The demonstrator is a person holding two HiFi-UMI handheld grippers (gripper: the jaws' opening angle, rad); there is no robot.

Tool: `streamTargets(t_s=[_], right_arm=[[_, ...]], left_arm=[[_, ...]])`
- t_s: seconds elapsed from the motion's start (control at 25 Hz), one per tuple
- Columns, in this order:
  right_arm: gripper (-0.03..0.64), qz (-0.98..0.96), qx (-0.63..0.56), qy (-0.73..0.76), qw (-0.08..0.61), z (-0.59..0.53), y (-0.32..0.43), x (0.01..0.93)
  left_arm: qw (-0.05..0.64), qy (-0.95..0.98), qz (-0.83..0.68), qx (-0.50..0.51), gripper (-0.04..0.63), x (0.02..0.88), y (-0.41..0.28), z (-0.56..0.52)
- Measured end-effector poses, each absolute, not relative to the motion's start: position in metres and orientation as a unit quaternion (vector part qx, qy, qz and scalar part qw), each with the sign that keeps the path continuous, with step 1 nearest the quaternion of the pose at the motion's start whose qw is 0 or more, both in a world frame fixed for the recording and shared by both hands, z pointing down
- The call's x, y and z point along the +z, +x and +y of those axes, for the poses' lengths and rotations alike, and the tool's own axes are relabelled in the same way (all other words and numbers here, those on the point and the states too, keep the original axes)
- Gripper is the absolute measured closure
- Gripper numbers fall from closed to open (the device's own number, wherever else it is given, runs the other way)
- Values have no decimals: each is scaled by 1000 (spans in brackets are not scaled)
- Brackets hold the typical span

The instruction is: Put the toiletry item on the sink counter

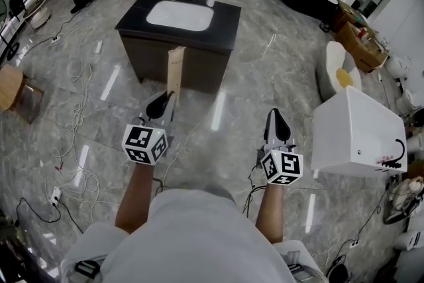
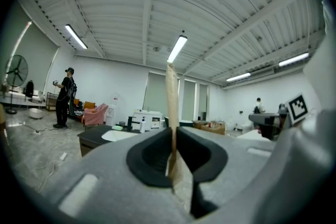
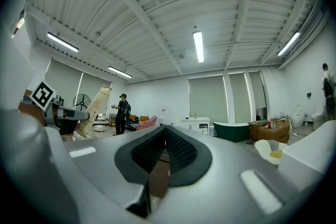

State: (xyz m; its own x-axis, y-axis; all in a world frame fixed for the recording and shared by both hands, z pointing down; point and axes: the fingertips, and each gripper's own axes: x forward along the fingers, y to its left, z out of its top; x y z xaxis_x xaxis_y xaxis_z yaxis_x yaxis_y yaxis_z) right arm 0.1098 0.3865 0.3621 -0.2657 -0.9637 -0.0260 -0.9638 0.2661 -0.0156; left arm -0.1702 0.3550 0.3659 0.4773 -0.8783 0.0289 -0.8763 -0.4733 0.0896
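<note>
Toiletry item (image 1: 175, 73) stands upright, pinched by left gripper (image 1: 161, 105) fingers; right gripper (image 1: 277, 124) fingers closed together, empty

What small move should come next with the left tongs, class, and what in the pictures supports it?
Probably carry the left tongs forward toward the sink counter. They are shut on the slim tan box, held upright, while the counter stands some way ahead across the floor, likely beyond reach. The right tongs are shut and empty.
</note>
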Motion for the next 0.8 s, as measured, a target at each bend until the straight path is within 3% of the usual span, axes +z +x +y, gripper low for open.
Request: streamTargets(t_s=[0.4,0.8], right_arm=[[614,791,-4,-612,8,336,102,380],[614,789,-14,-613,20,193,139,398]], left_arm=[[60,858,-510,-5,565,387,-182,301],[58,859,-508,15,565,402,-147,166]])
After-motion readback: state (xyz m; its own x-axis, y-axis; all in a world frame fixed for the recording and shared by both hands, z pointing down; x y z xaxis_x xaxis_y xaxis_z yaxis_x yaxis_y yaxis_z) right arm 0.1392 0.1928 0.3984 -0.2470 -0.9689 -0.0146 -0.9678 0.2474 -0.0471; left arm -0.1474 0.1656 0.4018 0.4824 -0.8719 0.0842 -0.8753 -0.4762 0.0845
